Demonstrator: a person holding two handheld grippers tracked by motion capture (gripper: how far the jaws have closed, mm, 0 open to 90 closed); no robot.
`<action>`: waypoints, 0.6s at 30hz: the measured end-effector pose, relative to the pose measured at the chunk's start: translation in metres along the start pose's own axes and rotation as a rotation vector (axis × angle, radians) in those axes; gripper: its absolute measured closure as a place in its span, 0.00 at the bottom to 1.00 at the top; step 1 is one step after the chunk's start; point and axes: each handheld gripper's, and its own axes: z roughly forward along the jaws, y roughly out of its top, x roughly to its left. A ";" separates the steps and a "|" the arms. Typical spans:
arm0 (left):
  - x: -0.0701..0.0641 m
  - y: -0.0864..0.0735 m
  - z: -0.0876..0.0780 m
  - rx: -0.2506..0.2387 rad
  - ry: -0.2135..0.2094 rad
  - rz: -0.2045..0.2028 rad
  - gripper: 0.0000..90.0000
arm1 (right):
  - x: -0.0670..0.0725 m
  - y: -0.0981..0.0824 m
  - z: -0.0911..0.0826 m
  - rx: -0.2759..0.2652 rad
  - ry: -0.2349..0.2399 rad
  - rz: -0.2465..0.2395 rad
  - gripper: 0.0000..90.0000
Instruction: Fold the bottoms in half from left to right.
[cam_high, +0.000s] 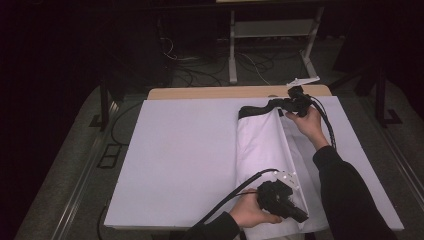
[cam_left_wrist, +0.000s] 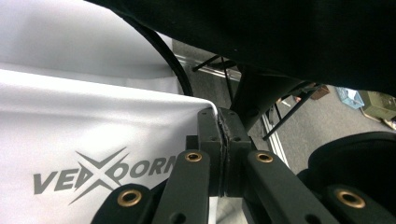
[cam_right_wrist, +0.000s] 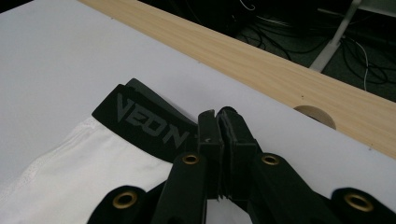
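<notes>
On the white table cover (cam_high: 190, 150), white shorts (cam_high: 262, 150) lie toward three o'clock, mid-fold (a judgement). The right gripper (cam_high: 289, 104) clenches the black waistband (cam_right_wrist: 149, 123) at twelve; the left gripper (cam_high: 297, 216) clenches the hem at six. Next: carry both edges across together, evenly.

The grey logo (cam_left_wrist: 105, 175) on the white garment (cam_high: 260, 145) gets cut short behind the left hand-held gripper (cam_left_wrist: 223, 122), so the last letters are unreadable, and the garment's near hem runs under the person's sleeve (cam_high: 345, 200).
</notes>
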 end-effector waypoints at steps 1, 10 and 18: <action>0.001 0.000 0.001 0.005 0.001 0.000 0.98 | -0.002 -0.001 0.000 0.002 0.001 0.000 0.95; 0.009 0.003 0.016 -0.002 -0.009 -0.017 0.97 | -0.008 -0.005 -0.004 0.007 0.000 -0.004 0.95; 0.016 0.005 0.024 -0.042 -0.045 -0.036 0.98 | -0.014 -0.010 -0.003 -0.006 0.026 0.029 0.95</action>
